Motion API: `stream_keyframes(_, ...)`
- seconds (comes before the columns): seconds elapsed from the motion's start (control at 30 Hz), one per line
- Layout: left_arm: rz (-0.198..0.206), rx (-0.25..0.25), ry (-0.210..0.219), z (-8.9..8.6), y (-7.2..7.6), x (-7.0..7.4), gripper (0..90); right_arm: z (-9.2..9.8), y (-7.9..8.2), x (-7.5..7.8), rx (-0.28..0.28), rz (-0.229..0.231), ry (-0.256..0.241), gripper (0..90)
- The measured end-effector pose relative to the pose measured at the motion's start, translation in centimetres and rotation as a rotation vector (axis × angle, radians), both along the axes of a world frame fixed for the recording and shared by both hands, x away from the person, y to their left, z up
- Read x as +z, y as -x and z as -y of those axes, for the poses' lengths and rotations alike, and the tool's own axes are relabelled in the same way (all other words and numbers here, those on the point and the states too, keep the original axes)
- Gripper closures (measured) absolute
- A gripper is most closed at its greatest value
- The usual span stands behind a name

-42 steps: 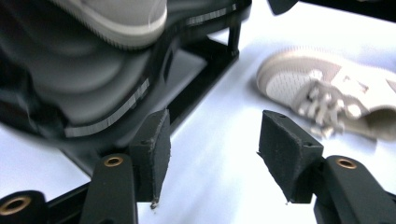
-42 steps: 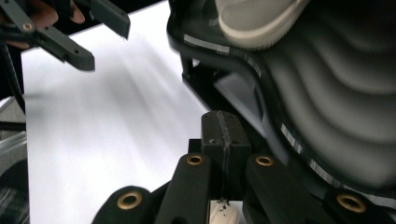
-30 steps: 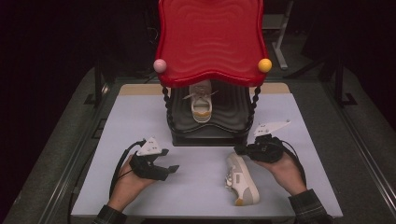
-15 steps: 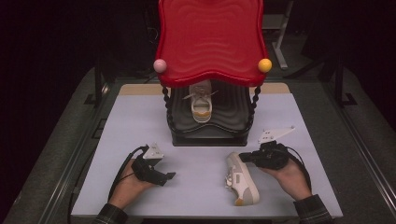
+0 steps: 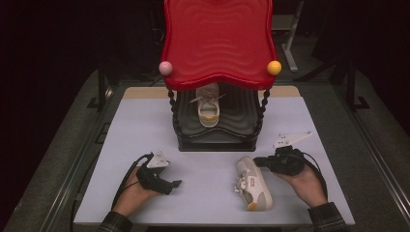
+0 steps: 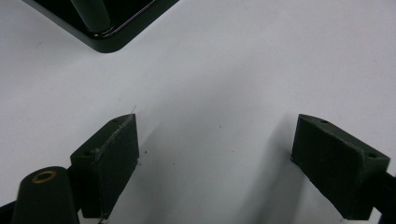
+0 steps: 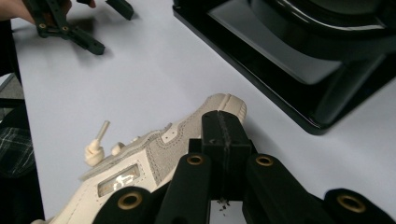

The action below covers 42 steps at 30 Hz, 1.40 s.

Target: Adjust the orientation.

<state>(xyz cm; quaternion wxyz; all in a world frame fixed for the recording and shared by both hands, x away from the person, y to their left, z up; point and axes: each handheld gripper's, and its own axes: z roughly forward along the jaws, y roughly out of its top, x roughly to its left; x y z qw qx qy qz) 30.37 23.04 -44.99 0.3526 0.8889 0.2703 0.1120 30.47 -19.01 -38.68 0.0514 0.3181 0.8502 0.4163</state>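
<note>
Right hand-held gripper (image 5: 259, 161) newly against shoe (image 5: 253, 182).

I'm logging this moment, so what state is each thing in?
Left gripper: fingers wide open, empty, over bare table.
Right gripper: shut, beside the shoe on the table.
Shoe on the table: lying on its side.
Shoe on the rack: upright on the black shelf.

A cream-and-grey suede sneaker (image 5: 253, 182) with white laces lies tipped on its side on the table, just in front of the black shelf base (image 5: 212, 141), toe pointing toward that base.
</note>
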Motion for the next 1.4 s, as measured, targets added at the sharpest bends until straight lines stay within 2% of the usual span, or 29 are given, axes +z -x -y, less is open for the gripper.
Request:
stream_keyframes(0.17,0.017,-0.010,0.036,-0.3,0.0,-0.3,13.2,1.0,-0.3,-0.4,-0.023,-0.007,0.001,89.7)
stream_keyframes(0.47,0.017,-0.011,0.037,-0.3,0.0,-0.4,13.1,2.7,-1.0,-1.8,-0.093,-0.045,0.047,89.8)
stream_keyframes(0.57,0.017,-0.011,0.037,-0.3,0.0,-0.4,13.1,2.8,-1.2,-2.3,-0.104,-0.057,0.076,89.8)
stream_keyframes(0.63,0.017,-0.011,0.037,-0.3,0.0,-0.4,13.1,2.7,-1.4,-2.7,-0.110,-0.055,0.122,89.8)
stream_keyframes(0.7,0.017,-0.011,0.037,-0.3,0.0,-0.4,13.1,2.5,-1.6,-3.1,-0.096,-0.074,0.135,89.7)
stream_keyframes(0.77,0.018,-0.012,0.036,-0.4,0.0,-0.4,13.1,2.3,-1.7,-3.4,-0.096,-0.066,0.172,89.7)
stream_keyframes(0.87,0.018,-0.012,0.036,-0.4,0.0,-0.4,13.1,2.7,-1.6,-3.5,-0.104,-0.071,0.171,89.7)
stream_keyframes(0.93,0.017,-0.012,0.037,-0.4,0.0,-0.4,13.1,3.3,-1.5,-3.2,-0.118,-0.064,0.153,89.6)
stream_keyframes(1.07,0.018,-0.011,0.037,-0.4,0.0,-0.4,13.1,4.6,-0.6,-2.7,-0.131,-0.057,0.129,89.5)
stream_keyframes(1.17,0.018,-0.012,0.037,-0.4,0.0,-0.4,13.1,5.6,0.7,-2.6,-0.138,-0.062,0.105,89.5)
stream_keyframes(1.3,0.017,-0.012,0.038,-0.4,0.0,-0.4,13.1,6.3,2.2,-2.7,-0.125,-0.066,0.093,89.5)
stream_keyframes(1.4,0.017,-0.012,0.037,-0.4,0.0,-0.4,13.1,6.5,3.9,-3.3,-0.091,-0.085,0.095,88.7)
